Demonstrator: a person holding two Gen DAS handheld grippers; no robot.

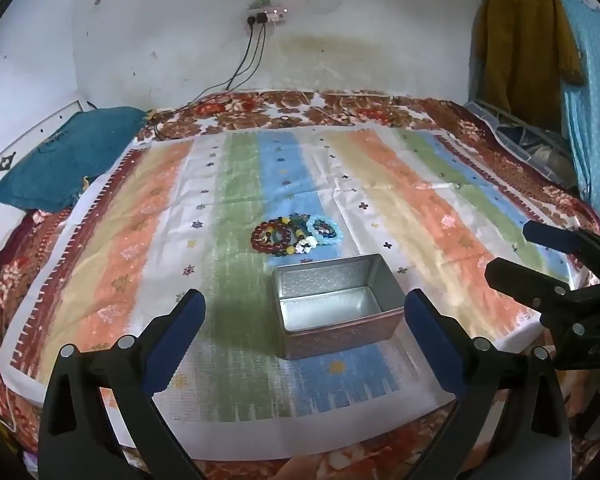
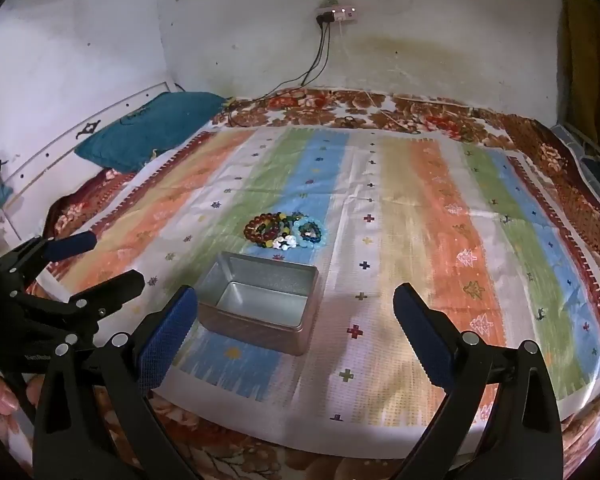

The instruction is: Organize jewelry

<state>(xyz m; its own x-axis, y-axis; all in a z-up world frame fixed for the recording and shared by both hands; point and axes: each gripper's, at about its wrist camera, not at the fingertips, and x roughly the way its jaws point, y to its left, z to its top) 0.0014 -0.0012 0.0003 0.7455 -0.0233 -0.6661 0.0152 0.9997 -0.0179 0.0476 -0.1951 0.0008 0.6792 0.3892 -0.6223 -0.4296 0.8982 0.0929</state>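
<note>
So both claws are spread wide and holding nothing: the left claw [image 1: 304, 336] hangs over the near edge of the bed [image 1: 360, 108], the right claw [image 2: 296, 332] just beside it. The bracelets [image 1: 296, 236] sit in a tangled little heap on the striped cloth [image 1: 440, 208], just behind the open metal tin [image 1: 336, 308], which looks bare inside. My take on the first pick: go for one bracelet at the edge of the heap, probably the red beaded one [image 2: 258, 226] on the left, and pinch across a single strand rather than the whole clump. Come down steep so the pads don't snag the cloth, then lift slowly in case the neighbours come along.
</note>
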